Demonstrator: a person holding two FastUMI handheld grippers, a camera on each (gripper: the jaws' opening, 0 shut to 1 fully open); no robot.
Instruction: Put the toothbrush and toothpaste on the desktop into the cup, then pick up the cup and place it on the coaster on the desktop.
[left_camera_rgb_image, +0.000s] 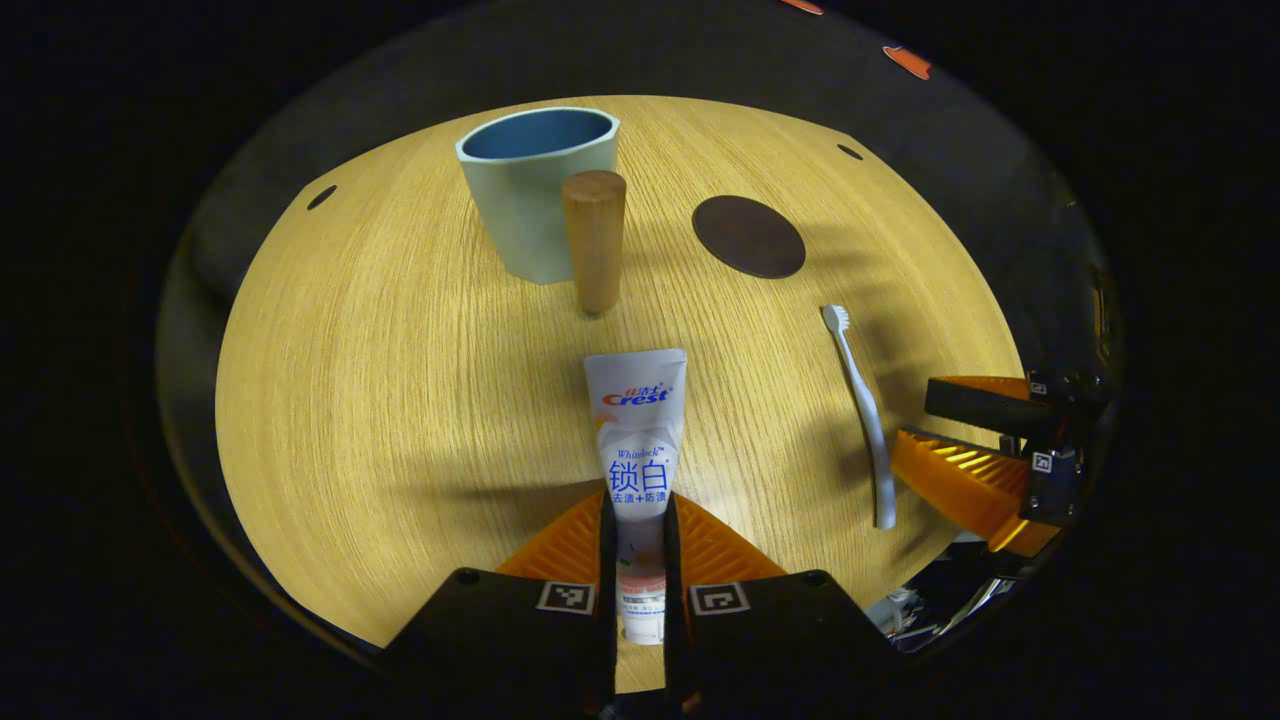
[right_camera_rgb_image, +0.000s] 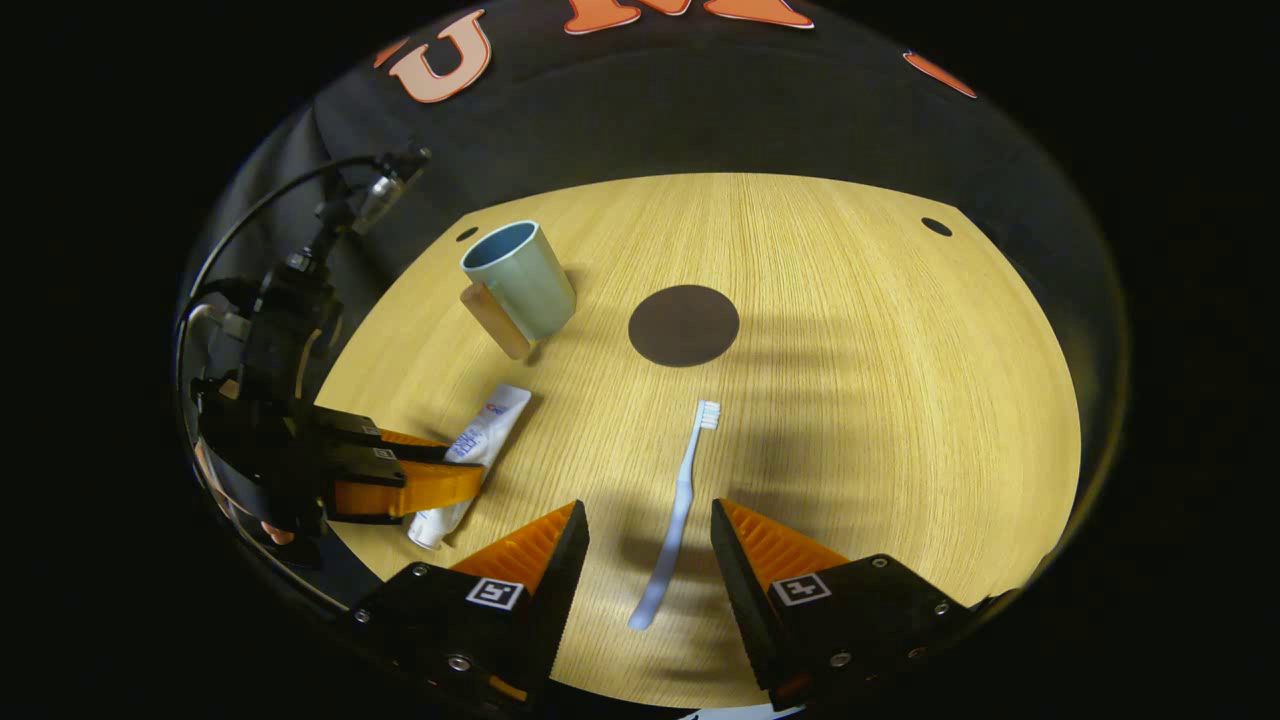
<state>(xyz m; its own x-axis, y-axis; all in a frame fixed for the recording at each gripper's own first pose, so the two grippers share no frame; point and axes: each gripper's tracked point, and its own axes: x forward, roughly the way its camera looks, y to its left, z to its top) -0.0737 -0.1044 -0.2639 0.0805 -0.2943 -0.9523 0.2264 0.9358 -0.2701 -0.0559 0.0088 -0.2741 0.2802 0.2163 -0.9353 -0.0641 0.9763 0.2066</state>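
Observation:
A white toothpaste tube (left_camera_rgb_image: 637, 440) lies on the wooden desktop (left_camera_rgb_image: 400, 380) with its cap end toward me; my left gripper (left_camera_rgb_image: 637, 520) is shut on its lower part. The tube (right_camera_rgb_image: 480, 440) and that gripper (right_camera_rgb_image: 400, 470) also appear at the left of the right gripper view. A pale toothbrush (right_camera_rgb_image: 675, 515) lies with its bristles away, and my right gripper (right_camera_rgb_image: 648, 545) stands open around its handle without touching it. The light blue-green cup (left_camera_rgb_image: 540, 190) with a wooden handle (left_camera_rgb_image: 594, 240) stands upright at the back. A dark round coaster (left_camera_rgb_image: 748, 236) lies to its right.
The right gripper (left_camera_rgb_image: 985, 450) shows at the right edge of the left gripper view, beside the toothbrush (left_camera_rgb_image: 862, 410). Small dark holes (right_camera_rgb_image: 936, 227) mark the desktop's far corners. The black booth wall rises behind the table.

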